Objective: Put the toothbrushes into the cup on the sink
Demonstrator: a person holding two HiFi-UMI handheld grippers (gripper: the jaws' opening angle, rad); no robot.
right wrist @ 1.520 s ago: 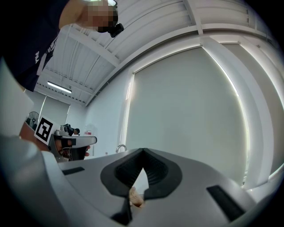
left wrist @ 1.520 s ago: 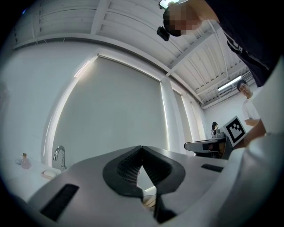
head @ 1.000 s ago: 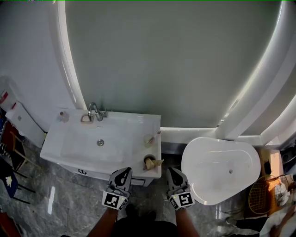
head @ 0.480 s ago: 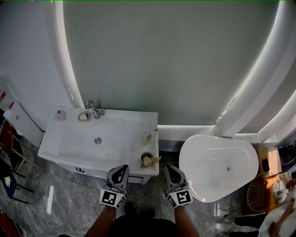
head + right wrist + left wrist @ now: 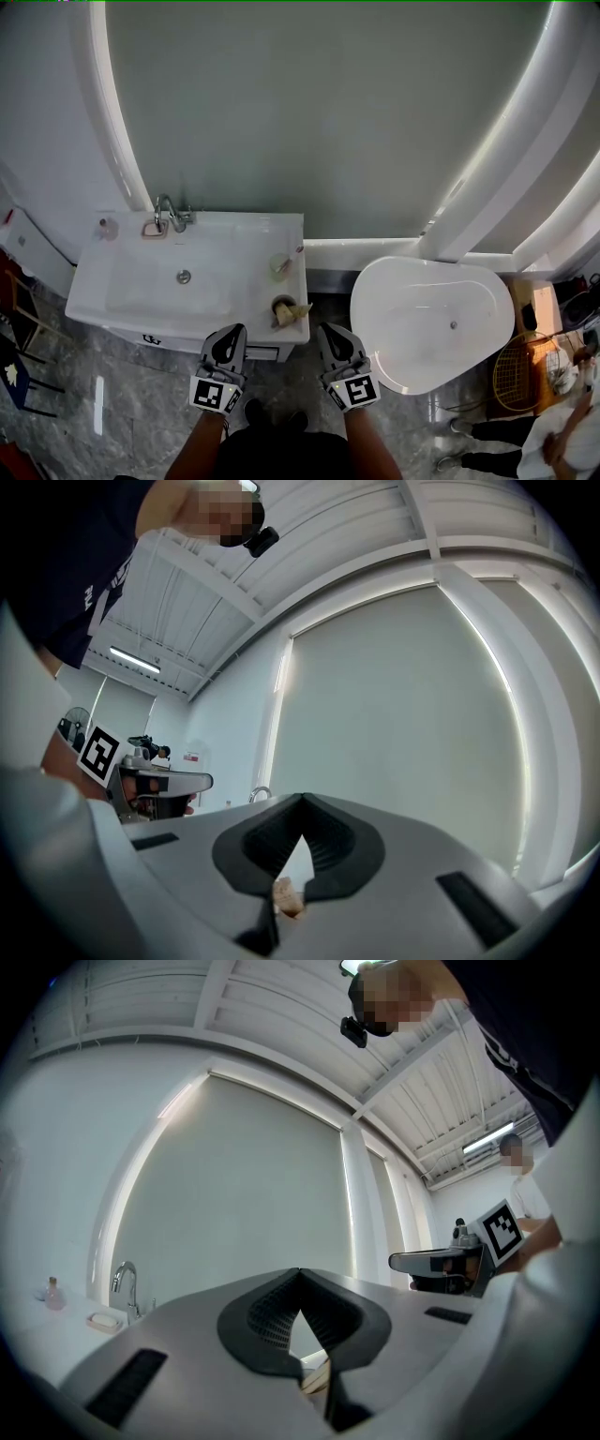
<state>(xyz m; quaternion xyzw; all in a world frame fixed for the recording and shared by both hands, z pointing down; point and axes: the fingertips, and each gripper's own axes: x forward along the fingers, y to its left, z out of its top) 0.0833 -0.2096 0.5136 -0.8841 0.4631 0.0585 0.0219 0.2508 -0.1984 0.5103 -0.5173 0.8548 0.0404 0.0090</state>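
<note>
In the head view a white sink (image 5: 122, 300) stands at the left. On its right rim sits a pale cup (image 5: 279, 267) with a thin stick (image 5: 298, 251) beside it, too small to tell apart. Nearer the front corner is a brown cup (image 5: 279, 305) with a yellowish thing (image 5: 300, 309) leaning out of it. My left gripper (image 5: 230, 333) and right gripper (image 5: 334, 330) hover just short of the sink's front edge, side by side, both shut and empty. The jaws meet at the tip in the left gripper view (image 5: 300, 1274) and in the right gripper view (image 5: 302, 801).
A chrome faucet (image 5: 167, 214), a soap dish (image 5: 153, 228) and a small bottle (image 5: 110, 225) line the sink's back edge. A large white basin (image 5: 375, 328) stands to the right. A racket (image 5: 516, 375) and a person (image 5: 562, 441) are at the bottom right.
Only the head camera has shifted: sink and basin slide left in the picture. Both grippers keep their place before the sink and stay shut.
</note>
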